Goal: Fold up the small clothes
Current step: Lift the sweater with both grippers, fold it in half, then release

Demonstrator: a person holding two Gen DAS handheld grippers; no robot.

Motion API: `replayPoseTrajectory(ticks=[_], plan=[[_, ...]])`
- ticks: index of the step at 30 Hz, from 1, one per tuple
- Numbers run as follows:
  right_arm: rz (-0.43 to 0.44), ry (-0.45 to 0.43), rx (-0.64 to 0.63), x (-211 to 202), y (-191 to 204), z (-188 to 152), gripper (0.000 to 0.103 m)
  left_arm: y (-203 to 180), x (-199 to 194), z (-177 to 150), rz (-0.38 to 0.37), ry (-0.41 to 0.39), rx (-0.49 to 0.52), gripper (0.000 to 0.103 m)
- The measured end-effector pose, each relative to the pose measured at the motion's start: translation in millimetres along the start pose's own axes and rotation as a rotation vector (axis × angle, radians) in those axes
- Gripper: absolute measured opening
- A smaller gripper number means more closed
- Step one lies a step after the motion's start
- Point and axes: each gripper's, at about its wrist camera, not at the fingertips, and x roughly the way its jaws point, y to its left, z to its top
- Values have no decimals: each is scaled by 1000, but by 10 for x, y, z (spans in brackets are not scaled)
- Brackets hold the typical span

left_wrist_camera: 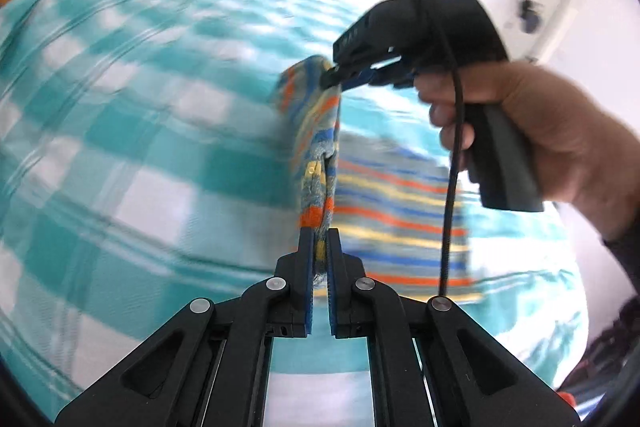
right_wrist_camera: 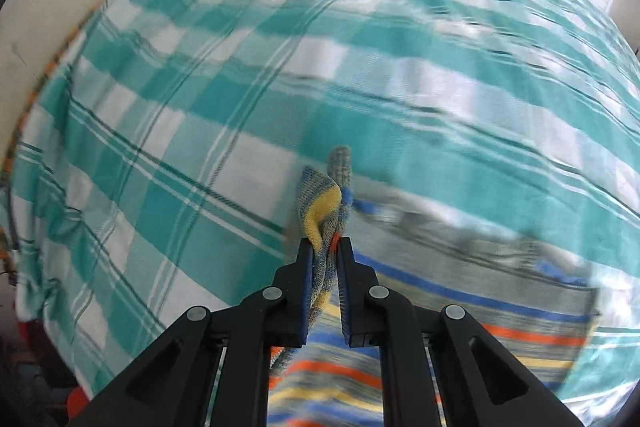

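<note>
Left gripper [left_wrist_camera: 320,239] clenched striped garment [left_wrist_camera: 400,219] edge; right gripper [right_wrist_camera: 325,247] pinched same garment, lifted above checked cloth [right_wrist_camera: 200,147].

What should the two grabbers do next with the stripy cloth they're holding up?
Probably carry the pinched edge across and lower it onto the rest of the cloth. The left gripper and right gripper are each shut on the striped garment, its edge is lifted, and the remainder lies flat on the checked bedsheet, so a fold looks half made.
</note>
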Motion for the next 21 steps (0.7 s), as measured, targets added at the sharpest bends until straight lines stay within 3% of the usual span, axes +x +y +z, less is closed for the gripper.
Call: replayPoseTrajectory(ticks=[6, 8, 13, 15, 17, 18, 20, 21], plan=[[27, -51, 99, -549, -1241, -333, 11, -863, 406, -107, -117, 67, 122, 3], [10, -70, 144, -659, -1661, -535, 4, -1115, 575, -217, -125, 101, 163, 3], [4, -87, 312, -638, -2575, -979, 3, -1441, 975, -511, -106, 183, 217, 2], [53, -68, 362, -528, -2749, -1152, 4, -1457, 1021, -597, -101, 198, 212, 2], [158, -55, 402, -447, -2745, -1276, 13, -1394, 972, -621, -104, 189, 196, 2], [214, -44, 413, -399, -2716, -1310, 33, -1345, 939, -593, -110, 182, 181, 2], [354, -5, 453, -258, -2607, -1372, 62, -1264, 790, -576, -117, 164, 158, 2], [401, 15, 474, -177, -2545, -1402, 62, -1214, 752, -549, -127, 157, 145, 2]])
